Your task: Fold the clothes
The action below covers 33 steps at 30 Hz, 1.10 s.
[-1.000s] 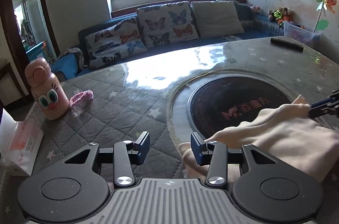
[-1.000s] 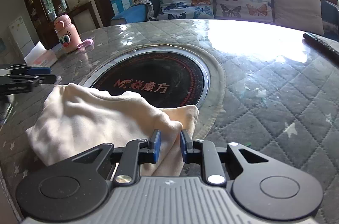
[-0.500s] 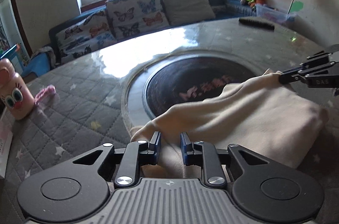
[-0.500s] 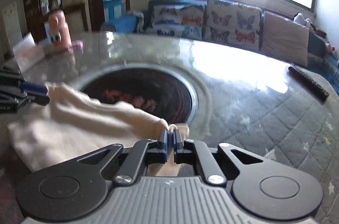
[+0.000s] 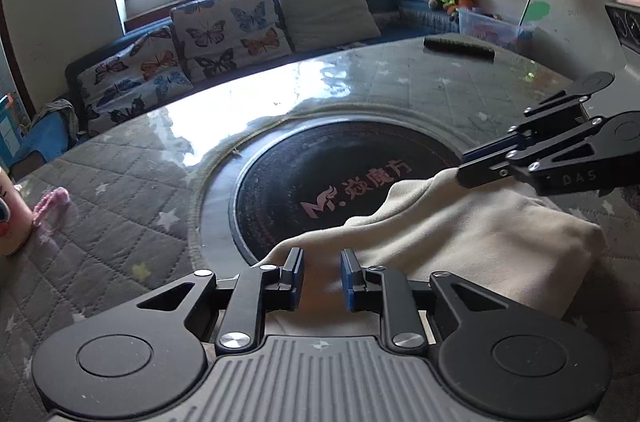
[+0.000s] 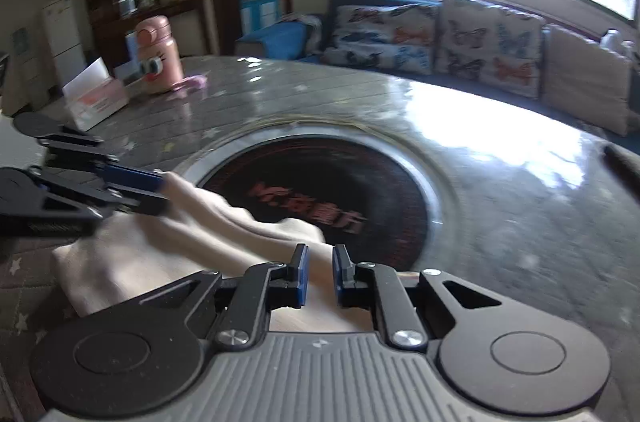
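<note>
While both grippers sit low at the near edge of the table, a cream garment [image 5: 460, 238] lies bunched between them, draped partly over the rim of a dark round inset [image 5: 320, 178] in the tabletop. Nearest the left wrist camera, the left gripper [image 5: 320, 276] has its blue pads a narrow gap apart, with a fold of the cloth lying between them; the pads do not look pressed onto it. From the right wrist camera, the right gripper [image 6: 318, 272] is likewise narrowly parted with cloth in the gap, though this view is blurred, so a light pinch cannot be ruled out.

The garment's long axis runs side to side, from one gripper to the other, so each holds an opposite end of the same near edge and neither is clearly closer. Any fold would likely carry that edge forward, away from the person, toward the inset.

Farther off on the quilted grey table [image 5: 120, 190] stand a pink bottle [image 6: 158, 56] and a tissue box [image 6: 98, 98]. Beyond is a sofa [image 5: 224, 30] with butterfly cushions under a bright window.
</note>
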Each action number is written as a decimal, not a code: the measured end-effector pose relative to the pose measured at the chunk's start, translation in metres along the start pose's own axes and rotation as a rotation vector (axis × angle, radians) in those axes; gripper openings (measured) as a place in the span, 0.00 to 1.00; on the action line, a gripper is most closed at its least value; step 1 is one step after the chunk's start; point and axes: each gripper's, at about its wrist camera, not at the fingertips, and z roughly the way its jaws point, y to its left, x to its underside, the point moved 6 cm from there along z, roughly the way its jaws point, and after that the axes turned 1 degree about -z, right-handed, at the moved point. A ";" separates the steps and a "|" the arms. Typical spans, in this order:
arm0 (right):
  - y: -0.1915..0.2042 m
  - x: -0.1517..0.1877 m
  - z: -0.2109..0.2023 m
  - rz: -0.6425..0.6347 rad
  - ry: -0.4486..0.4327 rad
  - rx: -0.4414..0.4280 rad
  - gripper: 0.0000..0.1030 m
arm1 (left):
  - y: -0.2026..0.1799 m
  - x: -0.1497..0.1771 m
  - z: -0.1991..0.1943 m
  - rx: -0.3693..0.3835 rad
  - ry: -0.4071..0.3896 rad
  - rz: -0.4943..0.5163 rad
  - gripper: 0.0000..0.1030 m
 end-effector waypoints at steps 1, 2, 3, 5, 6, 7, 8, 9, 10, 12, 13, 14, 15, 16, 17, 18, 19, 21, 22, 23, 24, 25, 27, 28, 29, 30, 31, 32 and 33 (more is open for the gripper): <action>0.003 -0.003 0.007 -0.006 0.004 -0.011 0.11 | 0.001 0.000 0.007 0.000 0.013 -0.006 0.21; 0.005 -0.004 0.011 -0.007 0.010 -0.018 0.11 | 0.001 0.000 0.012 0.002 0.025 -0.012 0.21; 0.006 -0.004 0.014 -0.004 0.016 -0.024 0.11 | 0.002 0.000 0.016 0.001 0.030 -0.014 0.22; 0.007 -0.004 0.021 0.002 0.028 -0.034 0.11 | 0.003 0.001 0.024 -0.001 0.041 -0.019 0.23; 0.008 -0.004 0.024 0.005 0.035 -0.039 0.11 | 0.003 0.001 0.025 0.001 0.040 -0.024 0.23; 0.009 -0.005 0.027 0.007 0.041 -0.045 0.11 | 0.004 0.001 0.023 0.002 0.038 -0.025 0.23; 0.009 -0.005 0.030 0.010 0.047 -0.050 0.11 | 0.004 0.001 0.021 0.003 0.035 -0.022 0.23; 0.010 -0.005 0.033 0.013 0.054 -0.055 0.11 | 0.004 0.001 0.020 0.005 0.031 -0.019 0.23; 0.008 -0.006 0.034 0.027 0.051 -0.058 0.12 | 0.004 0.001 0.018 0.006 0.028 -0.017 0.23; 0.002 -0.011 0.035 0.061 0.040 -0.058 0.14 | 0.004 0.000 0.017 0.008 0.024 -0.020 0.23; -0.002 -0.013 0.039 0.076 0.047 -0.049 0.14 | 0.005 -0.001 0.017 0.013 0.024 -0.025 0.23; -0.006 -0.014 0.044 0.087 0.055 -0.039 0.14 | 0.006 -0.003 0.017 0.017 0.025 -0.031 0.23; -0.009 -0.014 0.049 0.093 0.068 -0.036 0.14 | 0.007 -0.005 0.017 0.022 0.025 -0.037 0.25; -0.011 -0.014 0.053 0.100 0.082 -0.037 0.14 | 0.008 -0.006 0.017 0.027 0.026 -0.042 0.26; -0.012 -0.014 0.057 0.114 0.092 -0.044 0.14 | 0.008 -0.008 0.017 0.031 0.026 -0.048 0.28; -0.014 -0.013 0.059 0.128 0.099 -0.055 0.14 | 0.009 -0.009 0.017 0.036 0.026 -0.054 0.28; -0.015 -0.013 0.060 0.135 0.102 -0.065 0.14 | 0.010 -0.011 0.017 0.040 0.027 -0.060 0.28; -0.015 -0.013 0.061 0.133 0.103 -0.073 0.14 | 0.011 -0.014 0.017 0.049 0.028 -0.071 0.29; -0.015 -0.012 0.061 0.129 0.104 -0.075 0.12 | 0.012 -0.016 0.017 0.054 0.028 -0.077 0.30; -0.014 -0.012 0.061 0.125 0.104 -0.075 0.07 | 0.013 -0.017 0.018 0.058 0.028 -0.082 0.30; -0.014 -0.012 0.061 0.118 0.106 -0.075 0.07 | 0.014 -0.019 0.018 0.063 0.029 -0.088 0.30; -0.014 -0.012 0.061 0.115 0.104 -0.071 0.05 | 0.014 -0.020 0.018 0.068 0.031 -0.093 0.31; -0.014 -0.012 0.060 0.114 0.095 -0.065 0.04 | 0.014 -0.019 0.024 0.084 0.053 -0.103 0.32; -0.014 -0.014 0.057 0.112 0.080 -0.059 0.04 | 0.013 -0.018 0.027 0.092 0.063 -0.108 0.32; -0.014 -0.016 0.055 0.108 0.061 -0.051 0.03 | 0.013 -0.017 0.030 0.100 0.073 -0.112 0.32; -0.013 -0.018 0.052 0.104 0.046 -0.045 0.03 | 0.014 -0.017 0.031 0.106 0.079 -0.114 0.32; -0.013 -0.019 0.050 0.100 0.032 -0.041 0.03 | 0.014 -0.016 0.033 0.105 0.077 -0.112 0.31; -0.013 -0.021 0.047 0.093 0.013 -0.032 0.03 | 0.014 -0.015 0.034 0.103 0.074 -0.109 0.28; -0.012 -0.021 0.046 0.087 0.002 -0.024 0.03 | 0.014 -0.015 0.034 0.100 0.064 -0.103 0.26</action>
